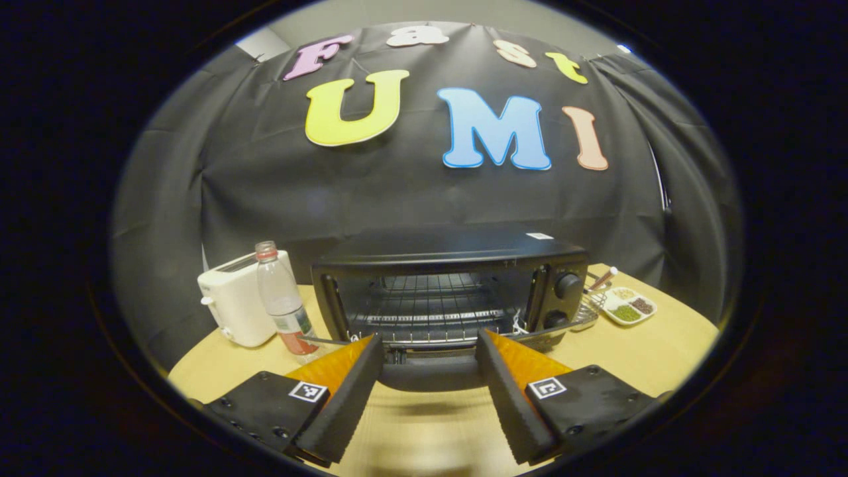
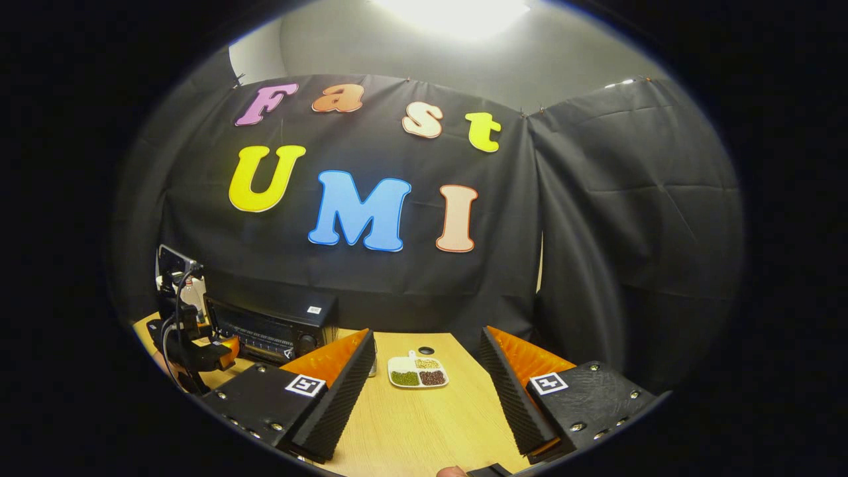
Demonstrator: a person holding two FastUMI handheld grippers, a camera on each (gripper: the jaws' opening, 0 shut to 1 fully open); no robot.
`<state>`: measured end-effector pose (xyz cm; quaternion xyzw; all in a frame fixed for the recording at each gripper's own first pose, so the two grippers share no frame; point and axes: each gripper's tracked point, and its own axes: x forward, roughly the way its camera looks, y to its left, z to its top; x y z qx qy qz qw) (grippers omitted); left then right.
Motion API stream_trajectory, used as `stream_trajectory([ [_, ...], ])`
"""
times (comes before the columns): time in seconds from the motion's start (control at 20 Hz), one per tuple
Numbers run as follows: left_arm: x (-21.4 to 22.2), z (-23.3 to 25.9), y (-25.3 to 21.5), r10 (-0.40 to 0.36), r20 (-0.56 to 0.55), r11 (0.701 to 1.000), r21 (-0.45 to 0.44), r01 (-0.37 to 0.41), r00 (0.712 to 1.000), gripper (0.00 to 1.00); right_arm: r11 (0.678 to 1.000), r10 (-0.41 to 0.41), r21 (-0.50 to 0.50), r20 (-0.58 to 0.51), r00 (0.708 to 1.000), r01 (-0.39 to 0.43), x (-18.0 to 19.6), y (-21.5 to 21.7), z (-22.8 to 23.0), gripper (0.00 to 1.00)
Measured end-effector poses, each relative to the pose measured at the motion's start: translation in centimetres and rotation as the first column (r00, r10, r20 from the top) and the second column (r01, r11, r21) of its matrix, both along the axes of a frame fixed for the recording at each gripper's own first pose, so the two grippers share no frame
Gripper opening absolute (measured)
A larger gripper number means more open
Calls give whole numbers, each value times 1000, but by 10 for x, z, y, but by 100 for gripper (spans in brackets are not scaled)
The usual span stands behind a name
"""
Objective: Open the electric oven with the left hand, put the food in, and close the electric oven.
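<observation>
The left gripper is spread wide, its fingers on either side of the lowered door of the open oven on the table. The right gripper hangs wide and empty above the table, with the food plate beyond its fingertips.

Your oven looks like matt black metal, with thin wire racks inside. The table shows pale wood grain. Beside it, the toaster is glossy white plastic, the bottle clear plastic.
</observation>
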<state>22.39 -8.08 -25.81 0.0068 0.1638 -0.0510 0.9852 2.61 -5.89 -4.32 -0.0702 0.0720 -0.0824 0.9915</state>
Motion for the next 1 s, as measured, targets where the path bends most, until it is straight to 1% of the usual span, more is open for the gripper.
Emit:
stream_trajectory([
  [0.05, -6, -5, -1, 1, -7, 1000, 1, -1, 1000, 95, 1000, 6, 2, -2, 1000, -6, 0, 1, 0, 96],
  [0.1, -10, -8, -1, 2, -14, 1000, 3, -2, 1000, 99, 1000, 12, 1, -4, 1000, -12, -2, 1, -1, 96],
  [0.15, -15, -14, -1, 1, -23, 1000, 4, -1, 1000, 95, 1000, 18, -2, -8, 1000, -18, -3, 1, -1, 96],
  [0.2, -19, -18, -1, 1, -32, 1000, 4, -1, 999, 99, 1000, 25, -3, -12, 1000, -25, -4, 2, -3, 96],
  [0.25, -24, -22, 0, 1, -42, 1000, 5, -1, 999, 95, 1000, 31, -2, -15, 999, -31, -5, 3, -4, 96],
  [0.4, -35, -37, -1, 10, -78, 1000, 9, -10, 997, 95, 999, 51, 11, -26, 998, -51, -6, 6, -8, 96],
  [0.45, -38, -42, -1, 15, -87, 1000, 11, -14, 996, 92, 998, 58, 17, -30, 998, -58, -7, 8, -8, 96],
  [0.5, -42, -47, -1, 18, -99, 1000, 12, -16, 995, 95, 998, 65, 21, -35, 997, -64, -9, 9, -9, 96],
  [0.65, -53, -66, -2, 27, -138, 999, 28, -23, 990, 95, 997, 73, 33, -39, 997, -72, -10, 7, -7, 96],
  [0.7, -56, -70, -2, 29, -149, 999, 37, -24, 988, 99, 997, 76, 39, -40, 996, -74, -11, 7, -7, 96],
  [0.8, -60, -82, -2, 34, -169, 999, 43, -27, 985, 99, 996, 80, 45, -47, 996, -78, -13, 5, -8, 96],
  [0.85, -65, -86, -3, 37, -178, 999, 44, -29, 983, 95, 996, 80, 47, -50, 996, -78, -14, 3, -8, 96],
  [1.0, -80, -80, -1, 43, -172, 999, 37, -37, 984, 95, 994, 87, 68, -56, 995, -83, -14, 2, -12, 96],
])
